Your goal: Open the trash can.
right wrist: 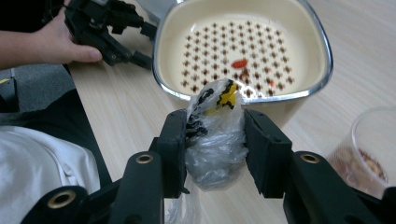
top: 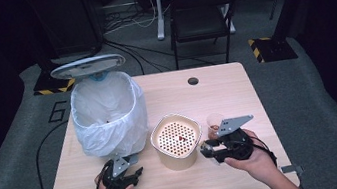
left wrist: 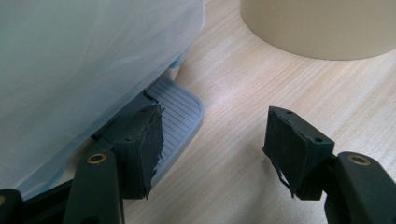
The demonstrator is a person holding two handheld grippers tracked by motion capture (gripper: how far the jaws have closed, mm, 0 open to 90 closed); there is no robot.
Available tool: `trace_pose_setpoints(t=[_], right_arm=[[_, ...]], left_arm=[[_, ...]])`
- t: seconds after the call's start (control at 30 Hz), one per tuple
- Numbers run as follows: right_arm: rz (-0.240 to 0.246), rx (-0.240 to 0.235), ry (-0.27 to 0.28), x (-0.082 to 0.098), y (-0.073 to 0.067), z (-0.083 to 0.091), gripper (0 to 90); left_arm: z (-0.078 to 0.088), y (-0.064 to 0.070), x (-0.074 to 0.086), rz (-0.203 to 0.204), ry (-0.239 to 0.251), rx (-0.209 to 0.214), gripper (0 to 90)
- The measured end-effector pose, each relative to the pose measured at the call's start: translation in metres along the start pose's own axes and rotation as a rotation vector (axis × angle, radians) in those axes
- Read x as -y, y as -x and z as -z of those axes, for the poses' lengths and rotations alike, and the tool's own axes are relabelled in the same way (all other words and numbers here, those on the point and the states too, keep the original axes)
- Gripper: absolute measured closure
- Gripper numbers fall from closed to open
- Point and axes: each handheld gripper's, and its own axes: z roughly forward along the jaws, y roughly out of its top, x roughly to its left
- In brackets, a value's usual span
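At a light wooden table (top: 180, 184), a person works with a gripper in each hand. The right gripper (right wrist: 212, 140) is clamped on a crumpled clear plastic wrapper (right wrist: 214, 135) printed in yellow and black, both pads pressing its sides, and holds it just in front of the near rim of a cream perforated strainer bowl (right wrist: 243, 28) (a few red scraps lie on its holed floor). In the high view the right gripper (top: 210, 150) sits just right of the bowl (top: 176, 138), with a small clear cup (top: 214, 122) of brownish contents just behind it. The left gripper (left wrist: 212, 140) rests low beside a white pedal bin (top: 106, 116) lined with a translucent bag, its lid (top: 87, 66) raised; its jaws stand apart with nothing between them, one pad over the bin's grey ribbed pedal (left wrist: 180, 109).
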Motion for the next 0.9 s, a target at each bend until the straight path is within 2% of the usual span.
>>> trace_pose_setpoints(t=[0.3, 0.5, 0.7, 0.9], right_arm=[[0.061, -0.011, 0.01, -0.037, -0.005, -0.003, 61.1], [0.084, -0.041, 0.018, -0.062, -0.009, -0.01, 61.0], [0.098, -0.055, 0.021, -0.081, -0.007, -0.018, 61.0], [0.086, -0.056, 0.032, -0.096, -0.005, -0.023, 61.1]], left_arm=[[0.0, 0.0, 0.0, 0.0, 0.0, -0.001, 37.1], [0.0, 0.0, 0.0, 0.002, 0.001, 0.0, 37.2], [0.0, 0.0, 0.0, 0.004, 0.001, 0.003, 37.1], [0.0, 0.0, 0.0, 0.002, 0.001, 0.002, 37.2]])
